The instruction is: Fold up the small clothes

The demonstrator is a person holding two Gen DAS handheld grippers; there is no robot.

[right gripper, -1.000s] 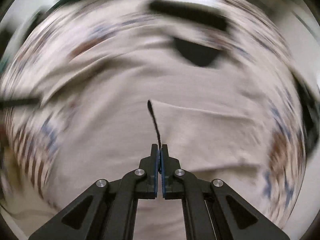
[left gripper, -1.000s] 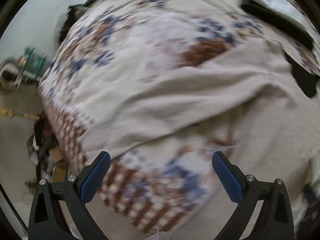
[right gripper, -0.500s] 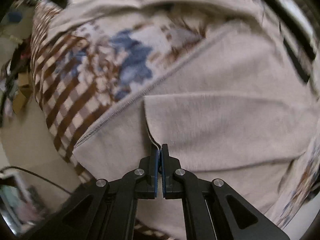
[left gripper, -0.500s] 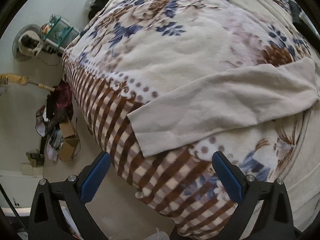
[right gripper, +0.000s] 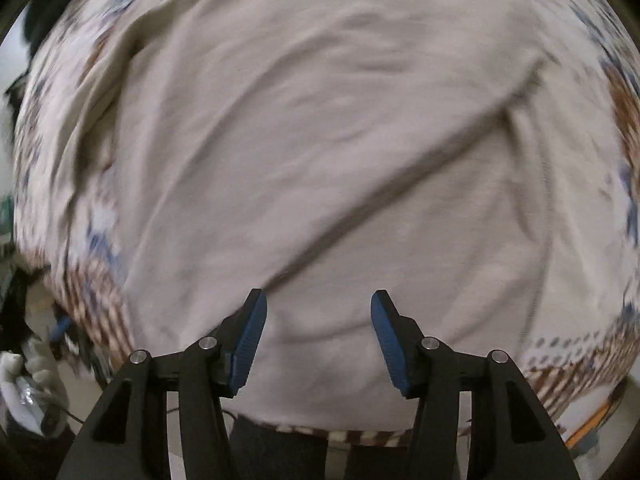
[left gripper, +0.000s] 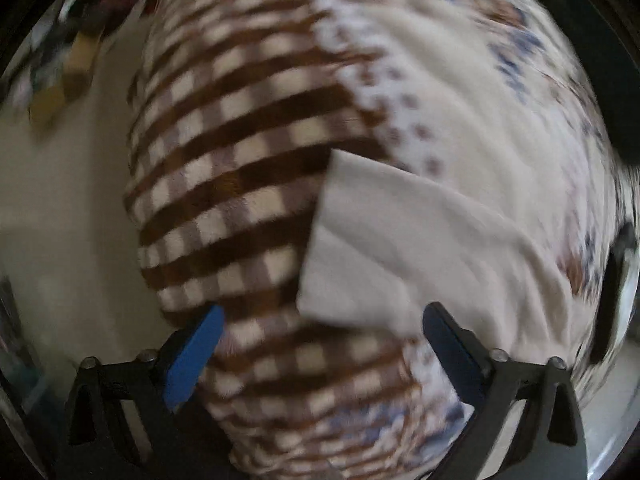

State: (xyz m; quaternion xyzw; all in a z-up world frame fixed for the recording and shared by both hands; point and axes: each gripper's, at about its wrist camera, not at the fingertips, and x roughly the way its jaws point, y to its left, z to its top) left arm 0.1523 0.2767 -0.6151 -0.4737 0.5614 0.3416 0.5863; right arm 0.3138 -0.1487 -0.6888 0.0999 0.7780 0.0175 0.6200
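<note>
A beige long-sleeved garment point(right gripper: 340, 140) lies spread on a patterned blanket, with a diagonal fold crease across it. My right gripper point(right gripper: 318, 316) is open and empty, just above the garment's near part. In the left wrist view the garment's sleeve end point(left gripper: 400, 248) lies over the blanket's brown checked border point(left gripper: 248, 152). My left gripper point(left gripper: 320, 340) is open and empty, with the sleeve cuff just ahead between its blue pads. Both views are motion-blurred.
The blanket point(left gripper: 460, 60) has blue and brown flowers and drapes over the bed's edge. Pale floor point(left gripper: 60, 200) with cluttered items point(left gripper: 60, 60) lies left of the bed. Dark objects point(right gripper: 24, 380) sit at the lower left of the right wrist view.
My right gripper has opened and let go of the garment edge it held. My left gripper has moved down towards the sleeve cuff at the bed's edge.
</note>
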